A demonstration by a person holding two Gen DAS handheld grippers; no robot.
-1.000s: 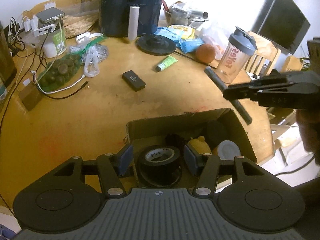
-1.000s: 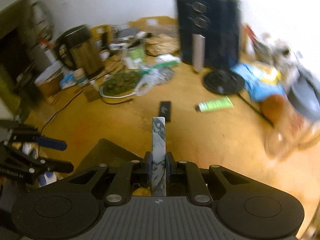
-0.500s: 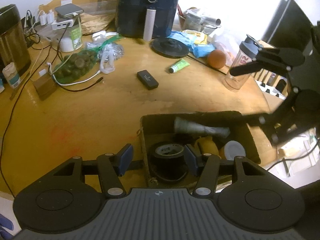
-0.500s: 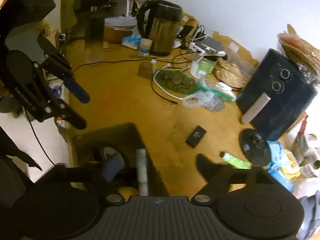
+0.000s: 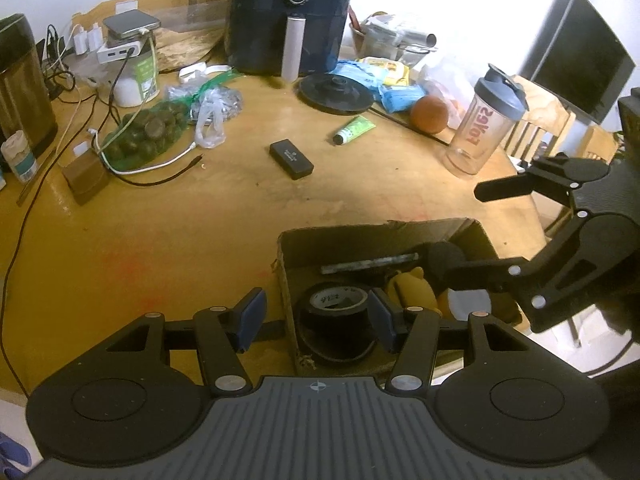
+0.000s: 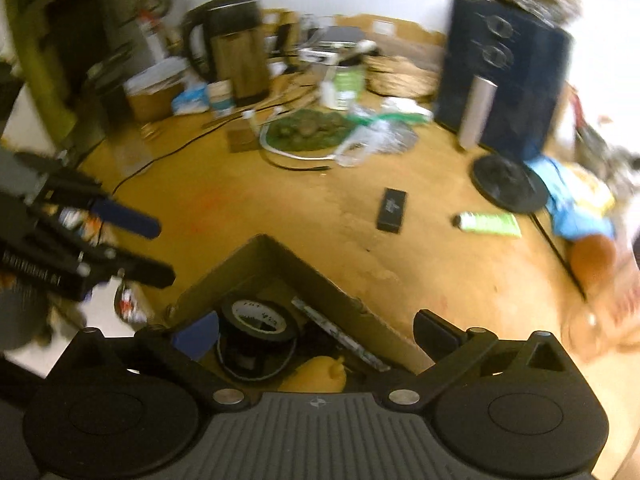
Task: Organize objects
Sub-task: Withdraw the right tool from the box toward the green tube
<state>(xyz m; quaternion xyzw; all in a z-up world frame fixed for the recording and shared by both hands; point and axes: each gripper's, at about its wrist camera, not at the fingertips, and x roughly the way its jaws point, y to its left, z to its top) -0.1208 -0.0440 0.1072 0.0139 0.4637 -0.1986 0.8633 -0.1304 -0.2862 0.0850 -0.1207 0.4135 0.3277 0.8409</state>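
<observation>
— Where do we stand?
— Both our jaws are spread, empty. The brown cardboard box point(image 5: 472, 236) holds tape, strip, yellow toy; the small black case point(image 5: 291, 154) and green tube point(image 5: 354, 129) wait on the worktop.

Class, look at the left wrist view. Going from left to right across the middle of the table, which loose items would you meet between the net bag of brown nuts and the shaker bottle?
Net bag of nuts → black rectangular case → green tube → orange → shaker bottle.
</observation>
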